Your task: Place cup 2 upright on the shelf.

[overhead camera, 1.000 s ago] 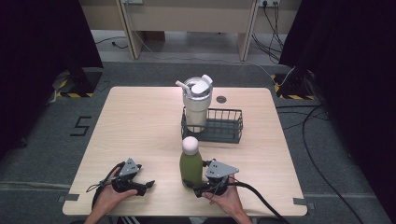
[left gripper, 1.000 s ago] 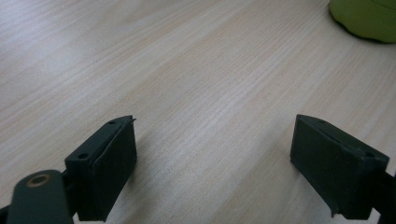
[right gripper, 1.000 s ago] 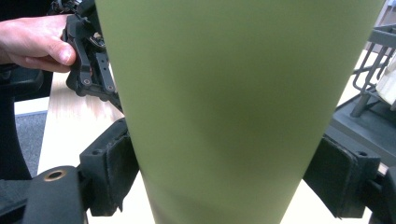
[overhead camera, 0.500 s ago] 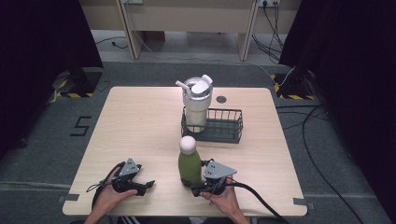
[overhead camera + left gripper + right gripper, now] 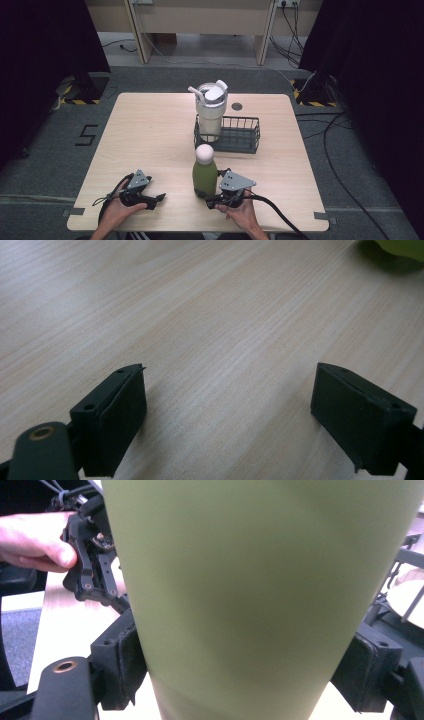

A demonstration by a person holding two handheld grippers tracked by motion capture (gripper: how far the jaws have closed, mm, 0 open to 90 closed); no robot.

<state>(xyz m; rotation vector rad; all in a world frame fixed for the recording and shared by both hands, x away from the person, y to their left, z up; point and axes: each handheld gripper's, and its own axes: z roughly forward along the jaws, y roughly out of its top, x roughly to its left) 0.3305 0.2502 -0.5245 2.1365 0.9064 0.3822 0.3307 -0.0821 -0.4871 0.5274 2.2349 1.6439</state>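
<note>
Tabletop: right gripper (image 5: 214, 199) clamps (low) bottle (image 5: 204, 173).

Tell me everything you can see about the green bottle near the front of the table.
The green bottle is olive, matte and smooth, with a rounded white cap. It stands upright on the wooden table, near the front edge and in front of the dark wire basket. The right gripper has its jaws around the lower body, one on each side, pressed against it. In the right gripper view its green wall shows plain, with no label.
</note>
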